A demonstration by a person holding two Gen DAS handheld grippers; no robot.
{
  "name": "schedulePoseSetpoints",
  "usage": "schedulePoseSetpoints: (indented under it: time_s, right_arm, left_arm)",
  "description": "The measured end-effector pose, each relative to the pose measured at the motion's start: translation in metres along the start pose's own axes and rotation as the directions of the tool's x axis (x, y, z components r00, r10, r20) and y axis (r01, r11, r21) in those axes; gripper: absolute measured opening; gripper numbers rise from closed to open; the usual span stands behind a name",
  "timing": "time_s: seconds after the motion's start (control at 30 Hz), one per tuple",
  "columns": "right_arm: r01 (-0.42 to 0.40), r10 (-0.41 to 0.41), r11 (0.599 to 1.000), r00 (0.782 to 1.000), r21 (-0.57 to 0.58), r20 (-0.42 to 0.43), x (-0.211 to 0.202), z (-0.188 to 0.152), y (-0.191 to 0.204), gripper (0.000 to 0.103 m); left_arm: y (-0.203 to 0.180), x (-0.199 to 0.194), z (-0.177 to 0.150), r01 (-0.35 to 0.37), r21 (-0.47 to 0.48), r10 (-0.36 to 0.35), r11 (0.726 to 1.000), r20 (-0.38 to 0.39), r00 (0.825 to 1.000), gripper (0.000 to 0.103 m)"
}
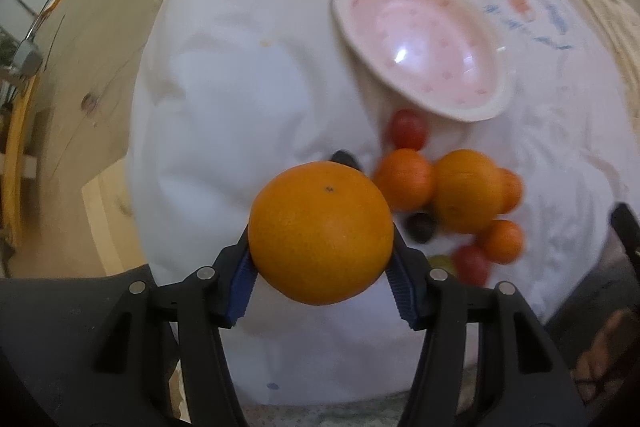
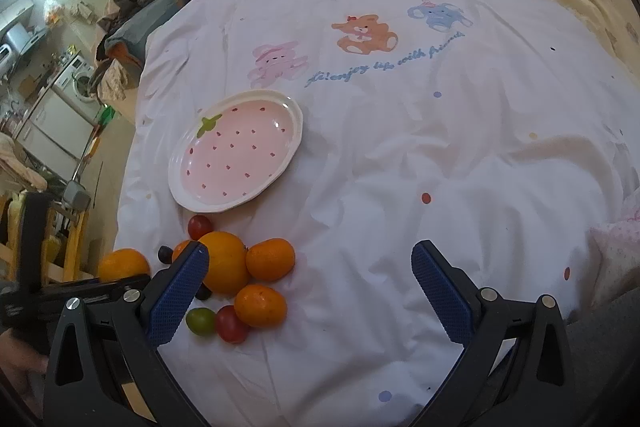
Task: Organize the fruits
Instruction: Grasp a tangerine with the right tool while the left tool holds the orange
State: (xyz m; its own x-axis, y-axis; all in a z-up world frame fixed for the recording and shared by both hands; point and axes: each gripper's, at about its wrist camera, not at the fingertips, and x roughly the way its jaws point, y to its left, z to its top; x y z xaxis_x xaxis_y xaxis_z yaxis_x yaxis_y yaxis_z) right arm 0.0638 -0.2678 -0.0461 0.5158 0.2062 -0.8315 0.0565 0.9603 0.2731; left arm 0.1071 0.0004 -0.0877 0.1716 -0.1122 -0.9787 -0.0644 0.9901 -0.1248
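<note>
Currently the left gripper [image 1: 320, 247] is clamped on a large orange [image 1: 321, 233]: the fruit sits squarely between the two blue pads [image 1: 243, 281], one pad on each flank, stem dimple facing the camera. It is lifted clear of the white printed bedsheet [image 1: 240, 99], on the near-left side of the fruit pile.

In the right wrist view the same orange [image 2: 124, 264] shows at the left edge, just left of the pile, with the left gripper's black arm under it.

Right gripper [image 2: 310, 287] has its fingers spread wide, nothing between them. Its left pad [image 2: 178, 293] overlaps the pile in view; can't tell if it touches any fruit. Its other pad is over bare sheet, well apart from the fruit.

Pile, relative to the strawberry-pattern plate [image 2: 236, 151]: all of it lies on the sheet just below the plate's near rim.
- red cherry tomato [image 2: 200, 226] closest to the rim, just beside it
- second big orange [image 2: 224, 261] at the centre
- mandarin [image 2: 270, 259] touching that orange on its right
- another mandarin [image 2: 260, 305] below it
- green cherry tomato [image 2: 200, 321] and red cherry tomato [image 2: 231, 324] side by side at the near end, touching
- dark grape [image 2: 164, 253] on the left side of the centre orange

Plate holds no fruit; left view is motion-blurred around it [image 1: 420, 43].
</note>
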Motion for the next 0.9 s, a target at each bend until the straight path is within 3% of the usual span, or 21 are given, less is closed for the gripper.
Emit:
schedulePoseSetpoints:
  time_s: [0.27, 0.33, 0.43, 0.57, 0.7, 0.83, 0.9]
  right_arm:
    - [-0.04, 0.046, 0.998, 0.993, 0.057, -0.108, 0.013, -0.001, -0.006, 0.103]
    - [-0.101, 0.117, 0.99, 0.977, 0.097, -0.18, 0.022, -0.005, -0.007, 0.088]
    - [-0.157, 0.195, 0.977, 0.932, 0.145, -0.307, 0.043, -0.015, -0.003, 0.078]
    - [-0.15, 0.194, 0.978, 0.908, 0.145, -0.371, 0.063, -0.023, 0.004, 0.075]
    - [-0.137, 0.192, 0.977, 0.898, 0.163, -0.397, 0.08, -0.029, 0.01, 0.074]
    - [-0.138, 0.2, 0.975, 0.888, 0.176, -0.413, 0.092, -0.03, 0.015, 0.06]
    - [-0.127, 0.18, 0.98, 0.892, 0.151, -0.414, 0.094, -0.031, 0.02, 0.06]
  left_arm:
    - [-0.009, -0.04, 0.014, 0.088, 0.05, -0.094, 0.995, 0.124, 0.988, 0.054]
    - [-0.009, -0.038, 0.013, 0.102, 0.049, -0.108, 0.994, 0.135, 0.985, 0.054]
    - [-0.003, -0.028, 0.013, 0.149, 0.02, -0.15, 0.989, 0.122, 0.981, 0.054]
    - [-0.002, -0.018, 0.012, 0.122, 0.01, -0.123, 0.992, 0.121, 0.985, 0.054]
    - [0.005, -0.016, 0.01, 0.151, -0.011, -0.149, 0.988, 0.111, 0.983, 0.054]
    - [0.01, -0.014, 0.01, 0.16, -0.033, -0.156, 0.987, 0.099, 0.983, 0.054]
    - [0.01, -0.015, 0.01, 0.157, -0.03, -0.153, 0.987, 0.103, 0.983, 0.054]
